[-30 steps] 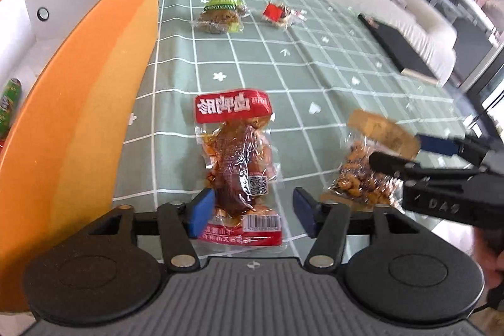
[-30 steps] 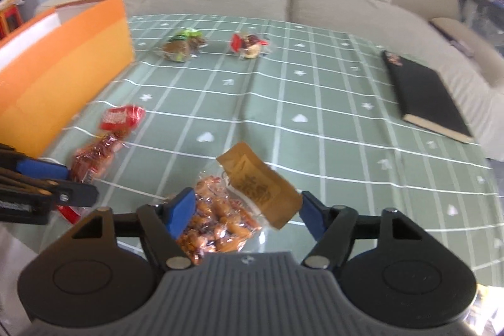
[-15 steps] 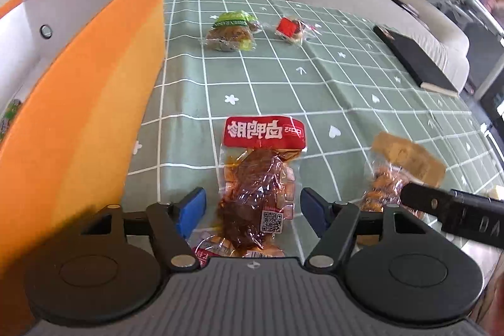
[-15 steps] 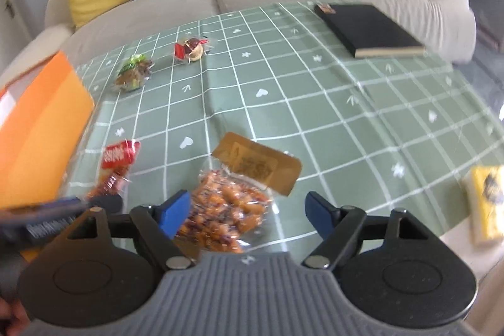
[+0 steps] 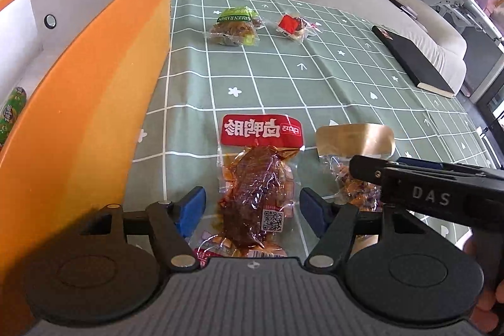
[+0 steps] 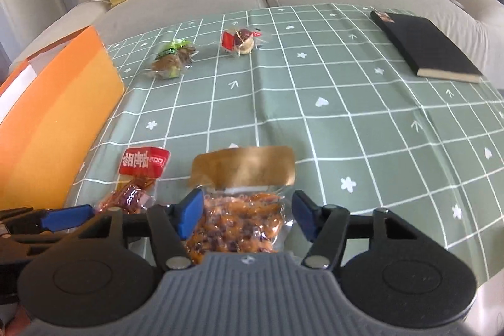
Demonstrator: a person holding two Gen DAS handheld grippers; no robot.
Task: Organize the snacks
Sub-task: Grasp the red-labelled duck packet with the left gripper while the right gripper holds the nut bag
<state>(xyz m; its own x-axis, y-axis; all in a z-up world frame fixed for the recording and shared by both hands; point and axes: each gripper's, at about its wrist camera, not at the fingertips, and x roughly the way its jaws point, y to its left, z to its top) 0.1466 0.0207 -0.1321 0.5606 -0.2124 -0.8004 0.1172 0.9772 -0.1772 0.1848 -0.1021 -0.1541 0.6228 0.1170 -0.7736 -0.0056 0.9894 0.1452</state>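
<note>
Left wrist view, red-headed meat pack (image 5: 256,194) lengthwise between parted fingers (image 5: 192,207), red header pointing away.

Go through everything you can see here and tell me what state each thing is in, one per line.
Left gripper: open, straddling the red-label pouch.
Right gripper: jaws just closing around the nut bag, right pad not yet touching.
Orange box: open.
Black book: closed, flat.
Raisin pack: sealed, lying flat.

Open left hand-held gripper (image 5: 252,207), red-labelled snack pack (image 5: 256,188) between
</note>
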